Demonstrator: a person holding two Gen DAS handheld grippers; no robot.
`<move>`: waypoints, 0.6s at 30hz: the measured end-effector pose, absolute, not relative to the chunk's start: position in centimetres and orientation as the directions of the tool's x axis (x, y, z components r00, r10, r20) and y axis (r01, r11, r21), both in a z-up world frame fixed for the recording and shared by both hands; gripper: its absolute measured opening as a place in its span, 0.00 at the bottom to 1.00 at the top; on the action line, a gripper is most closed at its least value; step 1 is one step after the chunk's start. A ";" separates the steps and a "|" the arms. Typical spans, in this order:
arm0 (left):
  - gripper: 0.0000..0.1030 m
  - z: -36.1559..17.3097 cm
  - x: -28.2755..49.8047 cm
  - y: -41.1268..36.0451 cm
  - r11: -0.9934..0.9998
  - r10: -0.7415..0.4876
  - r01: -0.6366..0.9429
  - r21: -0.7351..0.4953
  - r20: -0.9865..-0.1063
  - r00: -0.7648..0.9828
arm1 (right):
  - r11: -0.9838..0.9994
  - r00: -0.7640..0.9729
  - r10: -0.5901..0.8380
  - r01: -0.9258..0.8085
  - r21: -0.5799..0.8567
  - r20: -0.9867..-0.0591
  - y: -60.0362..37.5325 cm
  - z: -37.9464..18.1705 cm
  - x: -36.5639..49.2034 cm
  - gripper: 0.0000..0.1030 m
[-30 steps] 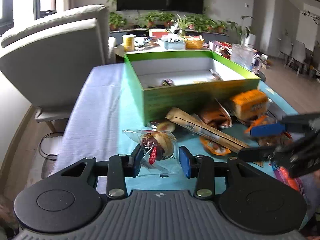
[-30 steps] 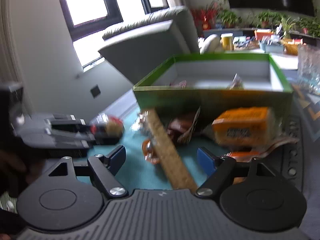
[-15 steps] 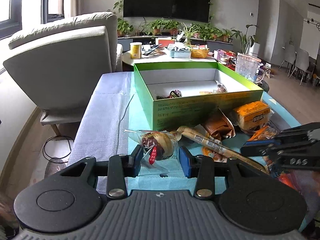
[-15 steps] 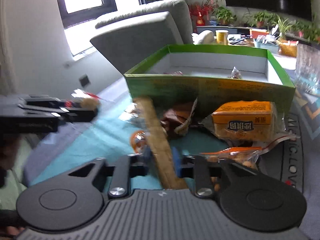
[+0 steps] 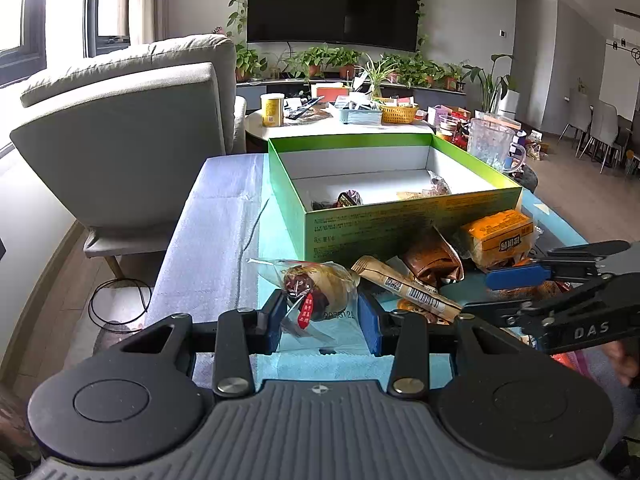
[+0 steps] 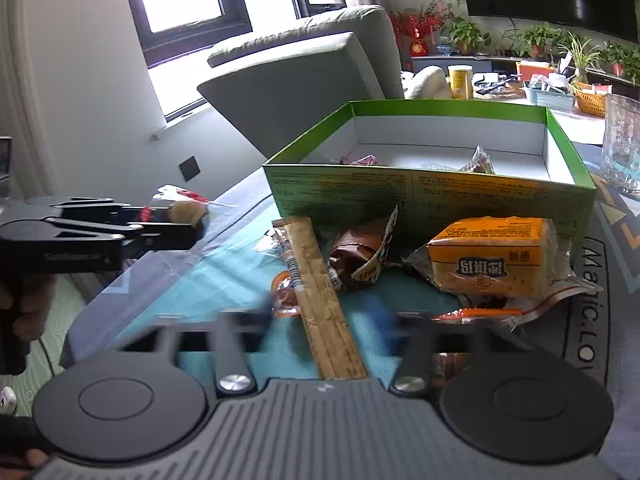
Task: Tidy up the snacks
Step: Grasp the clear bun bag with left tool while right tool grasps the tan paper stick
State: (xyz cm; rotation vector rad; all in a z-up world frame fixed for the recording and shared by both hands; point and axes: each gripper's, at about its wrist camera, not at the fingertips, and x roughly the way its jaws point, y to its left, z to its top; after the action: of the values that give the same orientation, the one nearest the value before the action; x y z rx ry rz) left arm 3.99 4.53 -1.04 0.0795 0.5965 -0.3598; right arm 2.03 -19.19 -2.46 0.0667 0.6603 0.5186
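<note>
My left gripper [image 5: 322, 316] is clamped on a clear-wrapped pastry [image 5: 316, 286], held near the green box [image 5: 400, 228]'s left corner; next it goes up & over the wall, I reckon. My right gripper [image 6: 328, 320] is opening around the long tan snack stick [image 6: 320, 292], pads off it. Wrapper's crinkly, w/ red tag.

A teal-covered surface [image 5: 276, 224] holds a green box [image 5: 400, 224]; before it lie a long tan packet [image 6: 320, 292], brown wrapper [image 6: 360, 256], orange pack [image 6: 492, 256], perhaps more underneath.
</note>
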 end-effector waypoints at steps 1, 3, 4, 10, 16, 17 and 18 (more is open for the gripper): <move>0.35 -1.0 4.0 4.6 0.936 -0.307 0.352 -0.030 -0.562 0.768 | 0.867 0.670 0.487 -0.450 0.216 -0.560 -19.0 -2.5 2.1 0.64; 0.35 -1.0 4.1 4.6 0.937 -0.305 0.348 -0.032 -0.562 0.769 | 0.856 0.651 0.496 -0.477 0.198 -0.575 -18.5 -2.7 2.6 0.64; 0.35 -1.0 4.1 4.6 0.938 -0.303 0.345 -0.033 -0.561 0.770 | 0.857 0.642 0.488 -0.481 0.185 -0.591 -18.2 -2.9 2.9 0.61; 0.35 -1.1 4.2 4.5 0.938 -0.304 0.344 -0.038 -0.565 0.767 | 0.846 0.600 0.479 -0.511 0.154 -0.641 -18.1 -3.6 3.0 0.25; 0.35 -0.7 4.2 4.2 0.937 -0.314 0.346 -0.049 -0.549 0.774 | 0.803 0.578 0.538 -0.572 0.166 -0.613 -18.2 -2.5 -0.2 0.24; 0.35 -0.5 4.2 4.1 0.937 -0.317 0.347 -0.051 -0.544 0.777 | 0.803 0.584 0.551 -0.565 0.190 -0.596 -18.6 -2.1 -0.5 0.24; 0.35 -0.3 4.3 4.1 0.936 -0.320 0.348 -0.052 -0.538 0.780 | 0.803 0.592 0.564 -0.556 0.215 -0.576 -19.1 -1.7 -0.6 0.24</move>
State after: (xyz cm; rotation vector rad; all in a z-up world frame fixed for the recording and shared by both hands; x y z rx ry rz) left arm 4.26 4.05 -0.34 0.0515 0.5714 -0.3614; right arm -0.64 -19.10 -1.70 0.0125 0.6748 0.6510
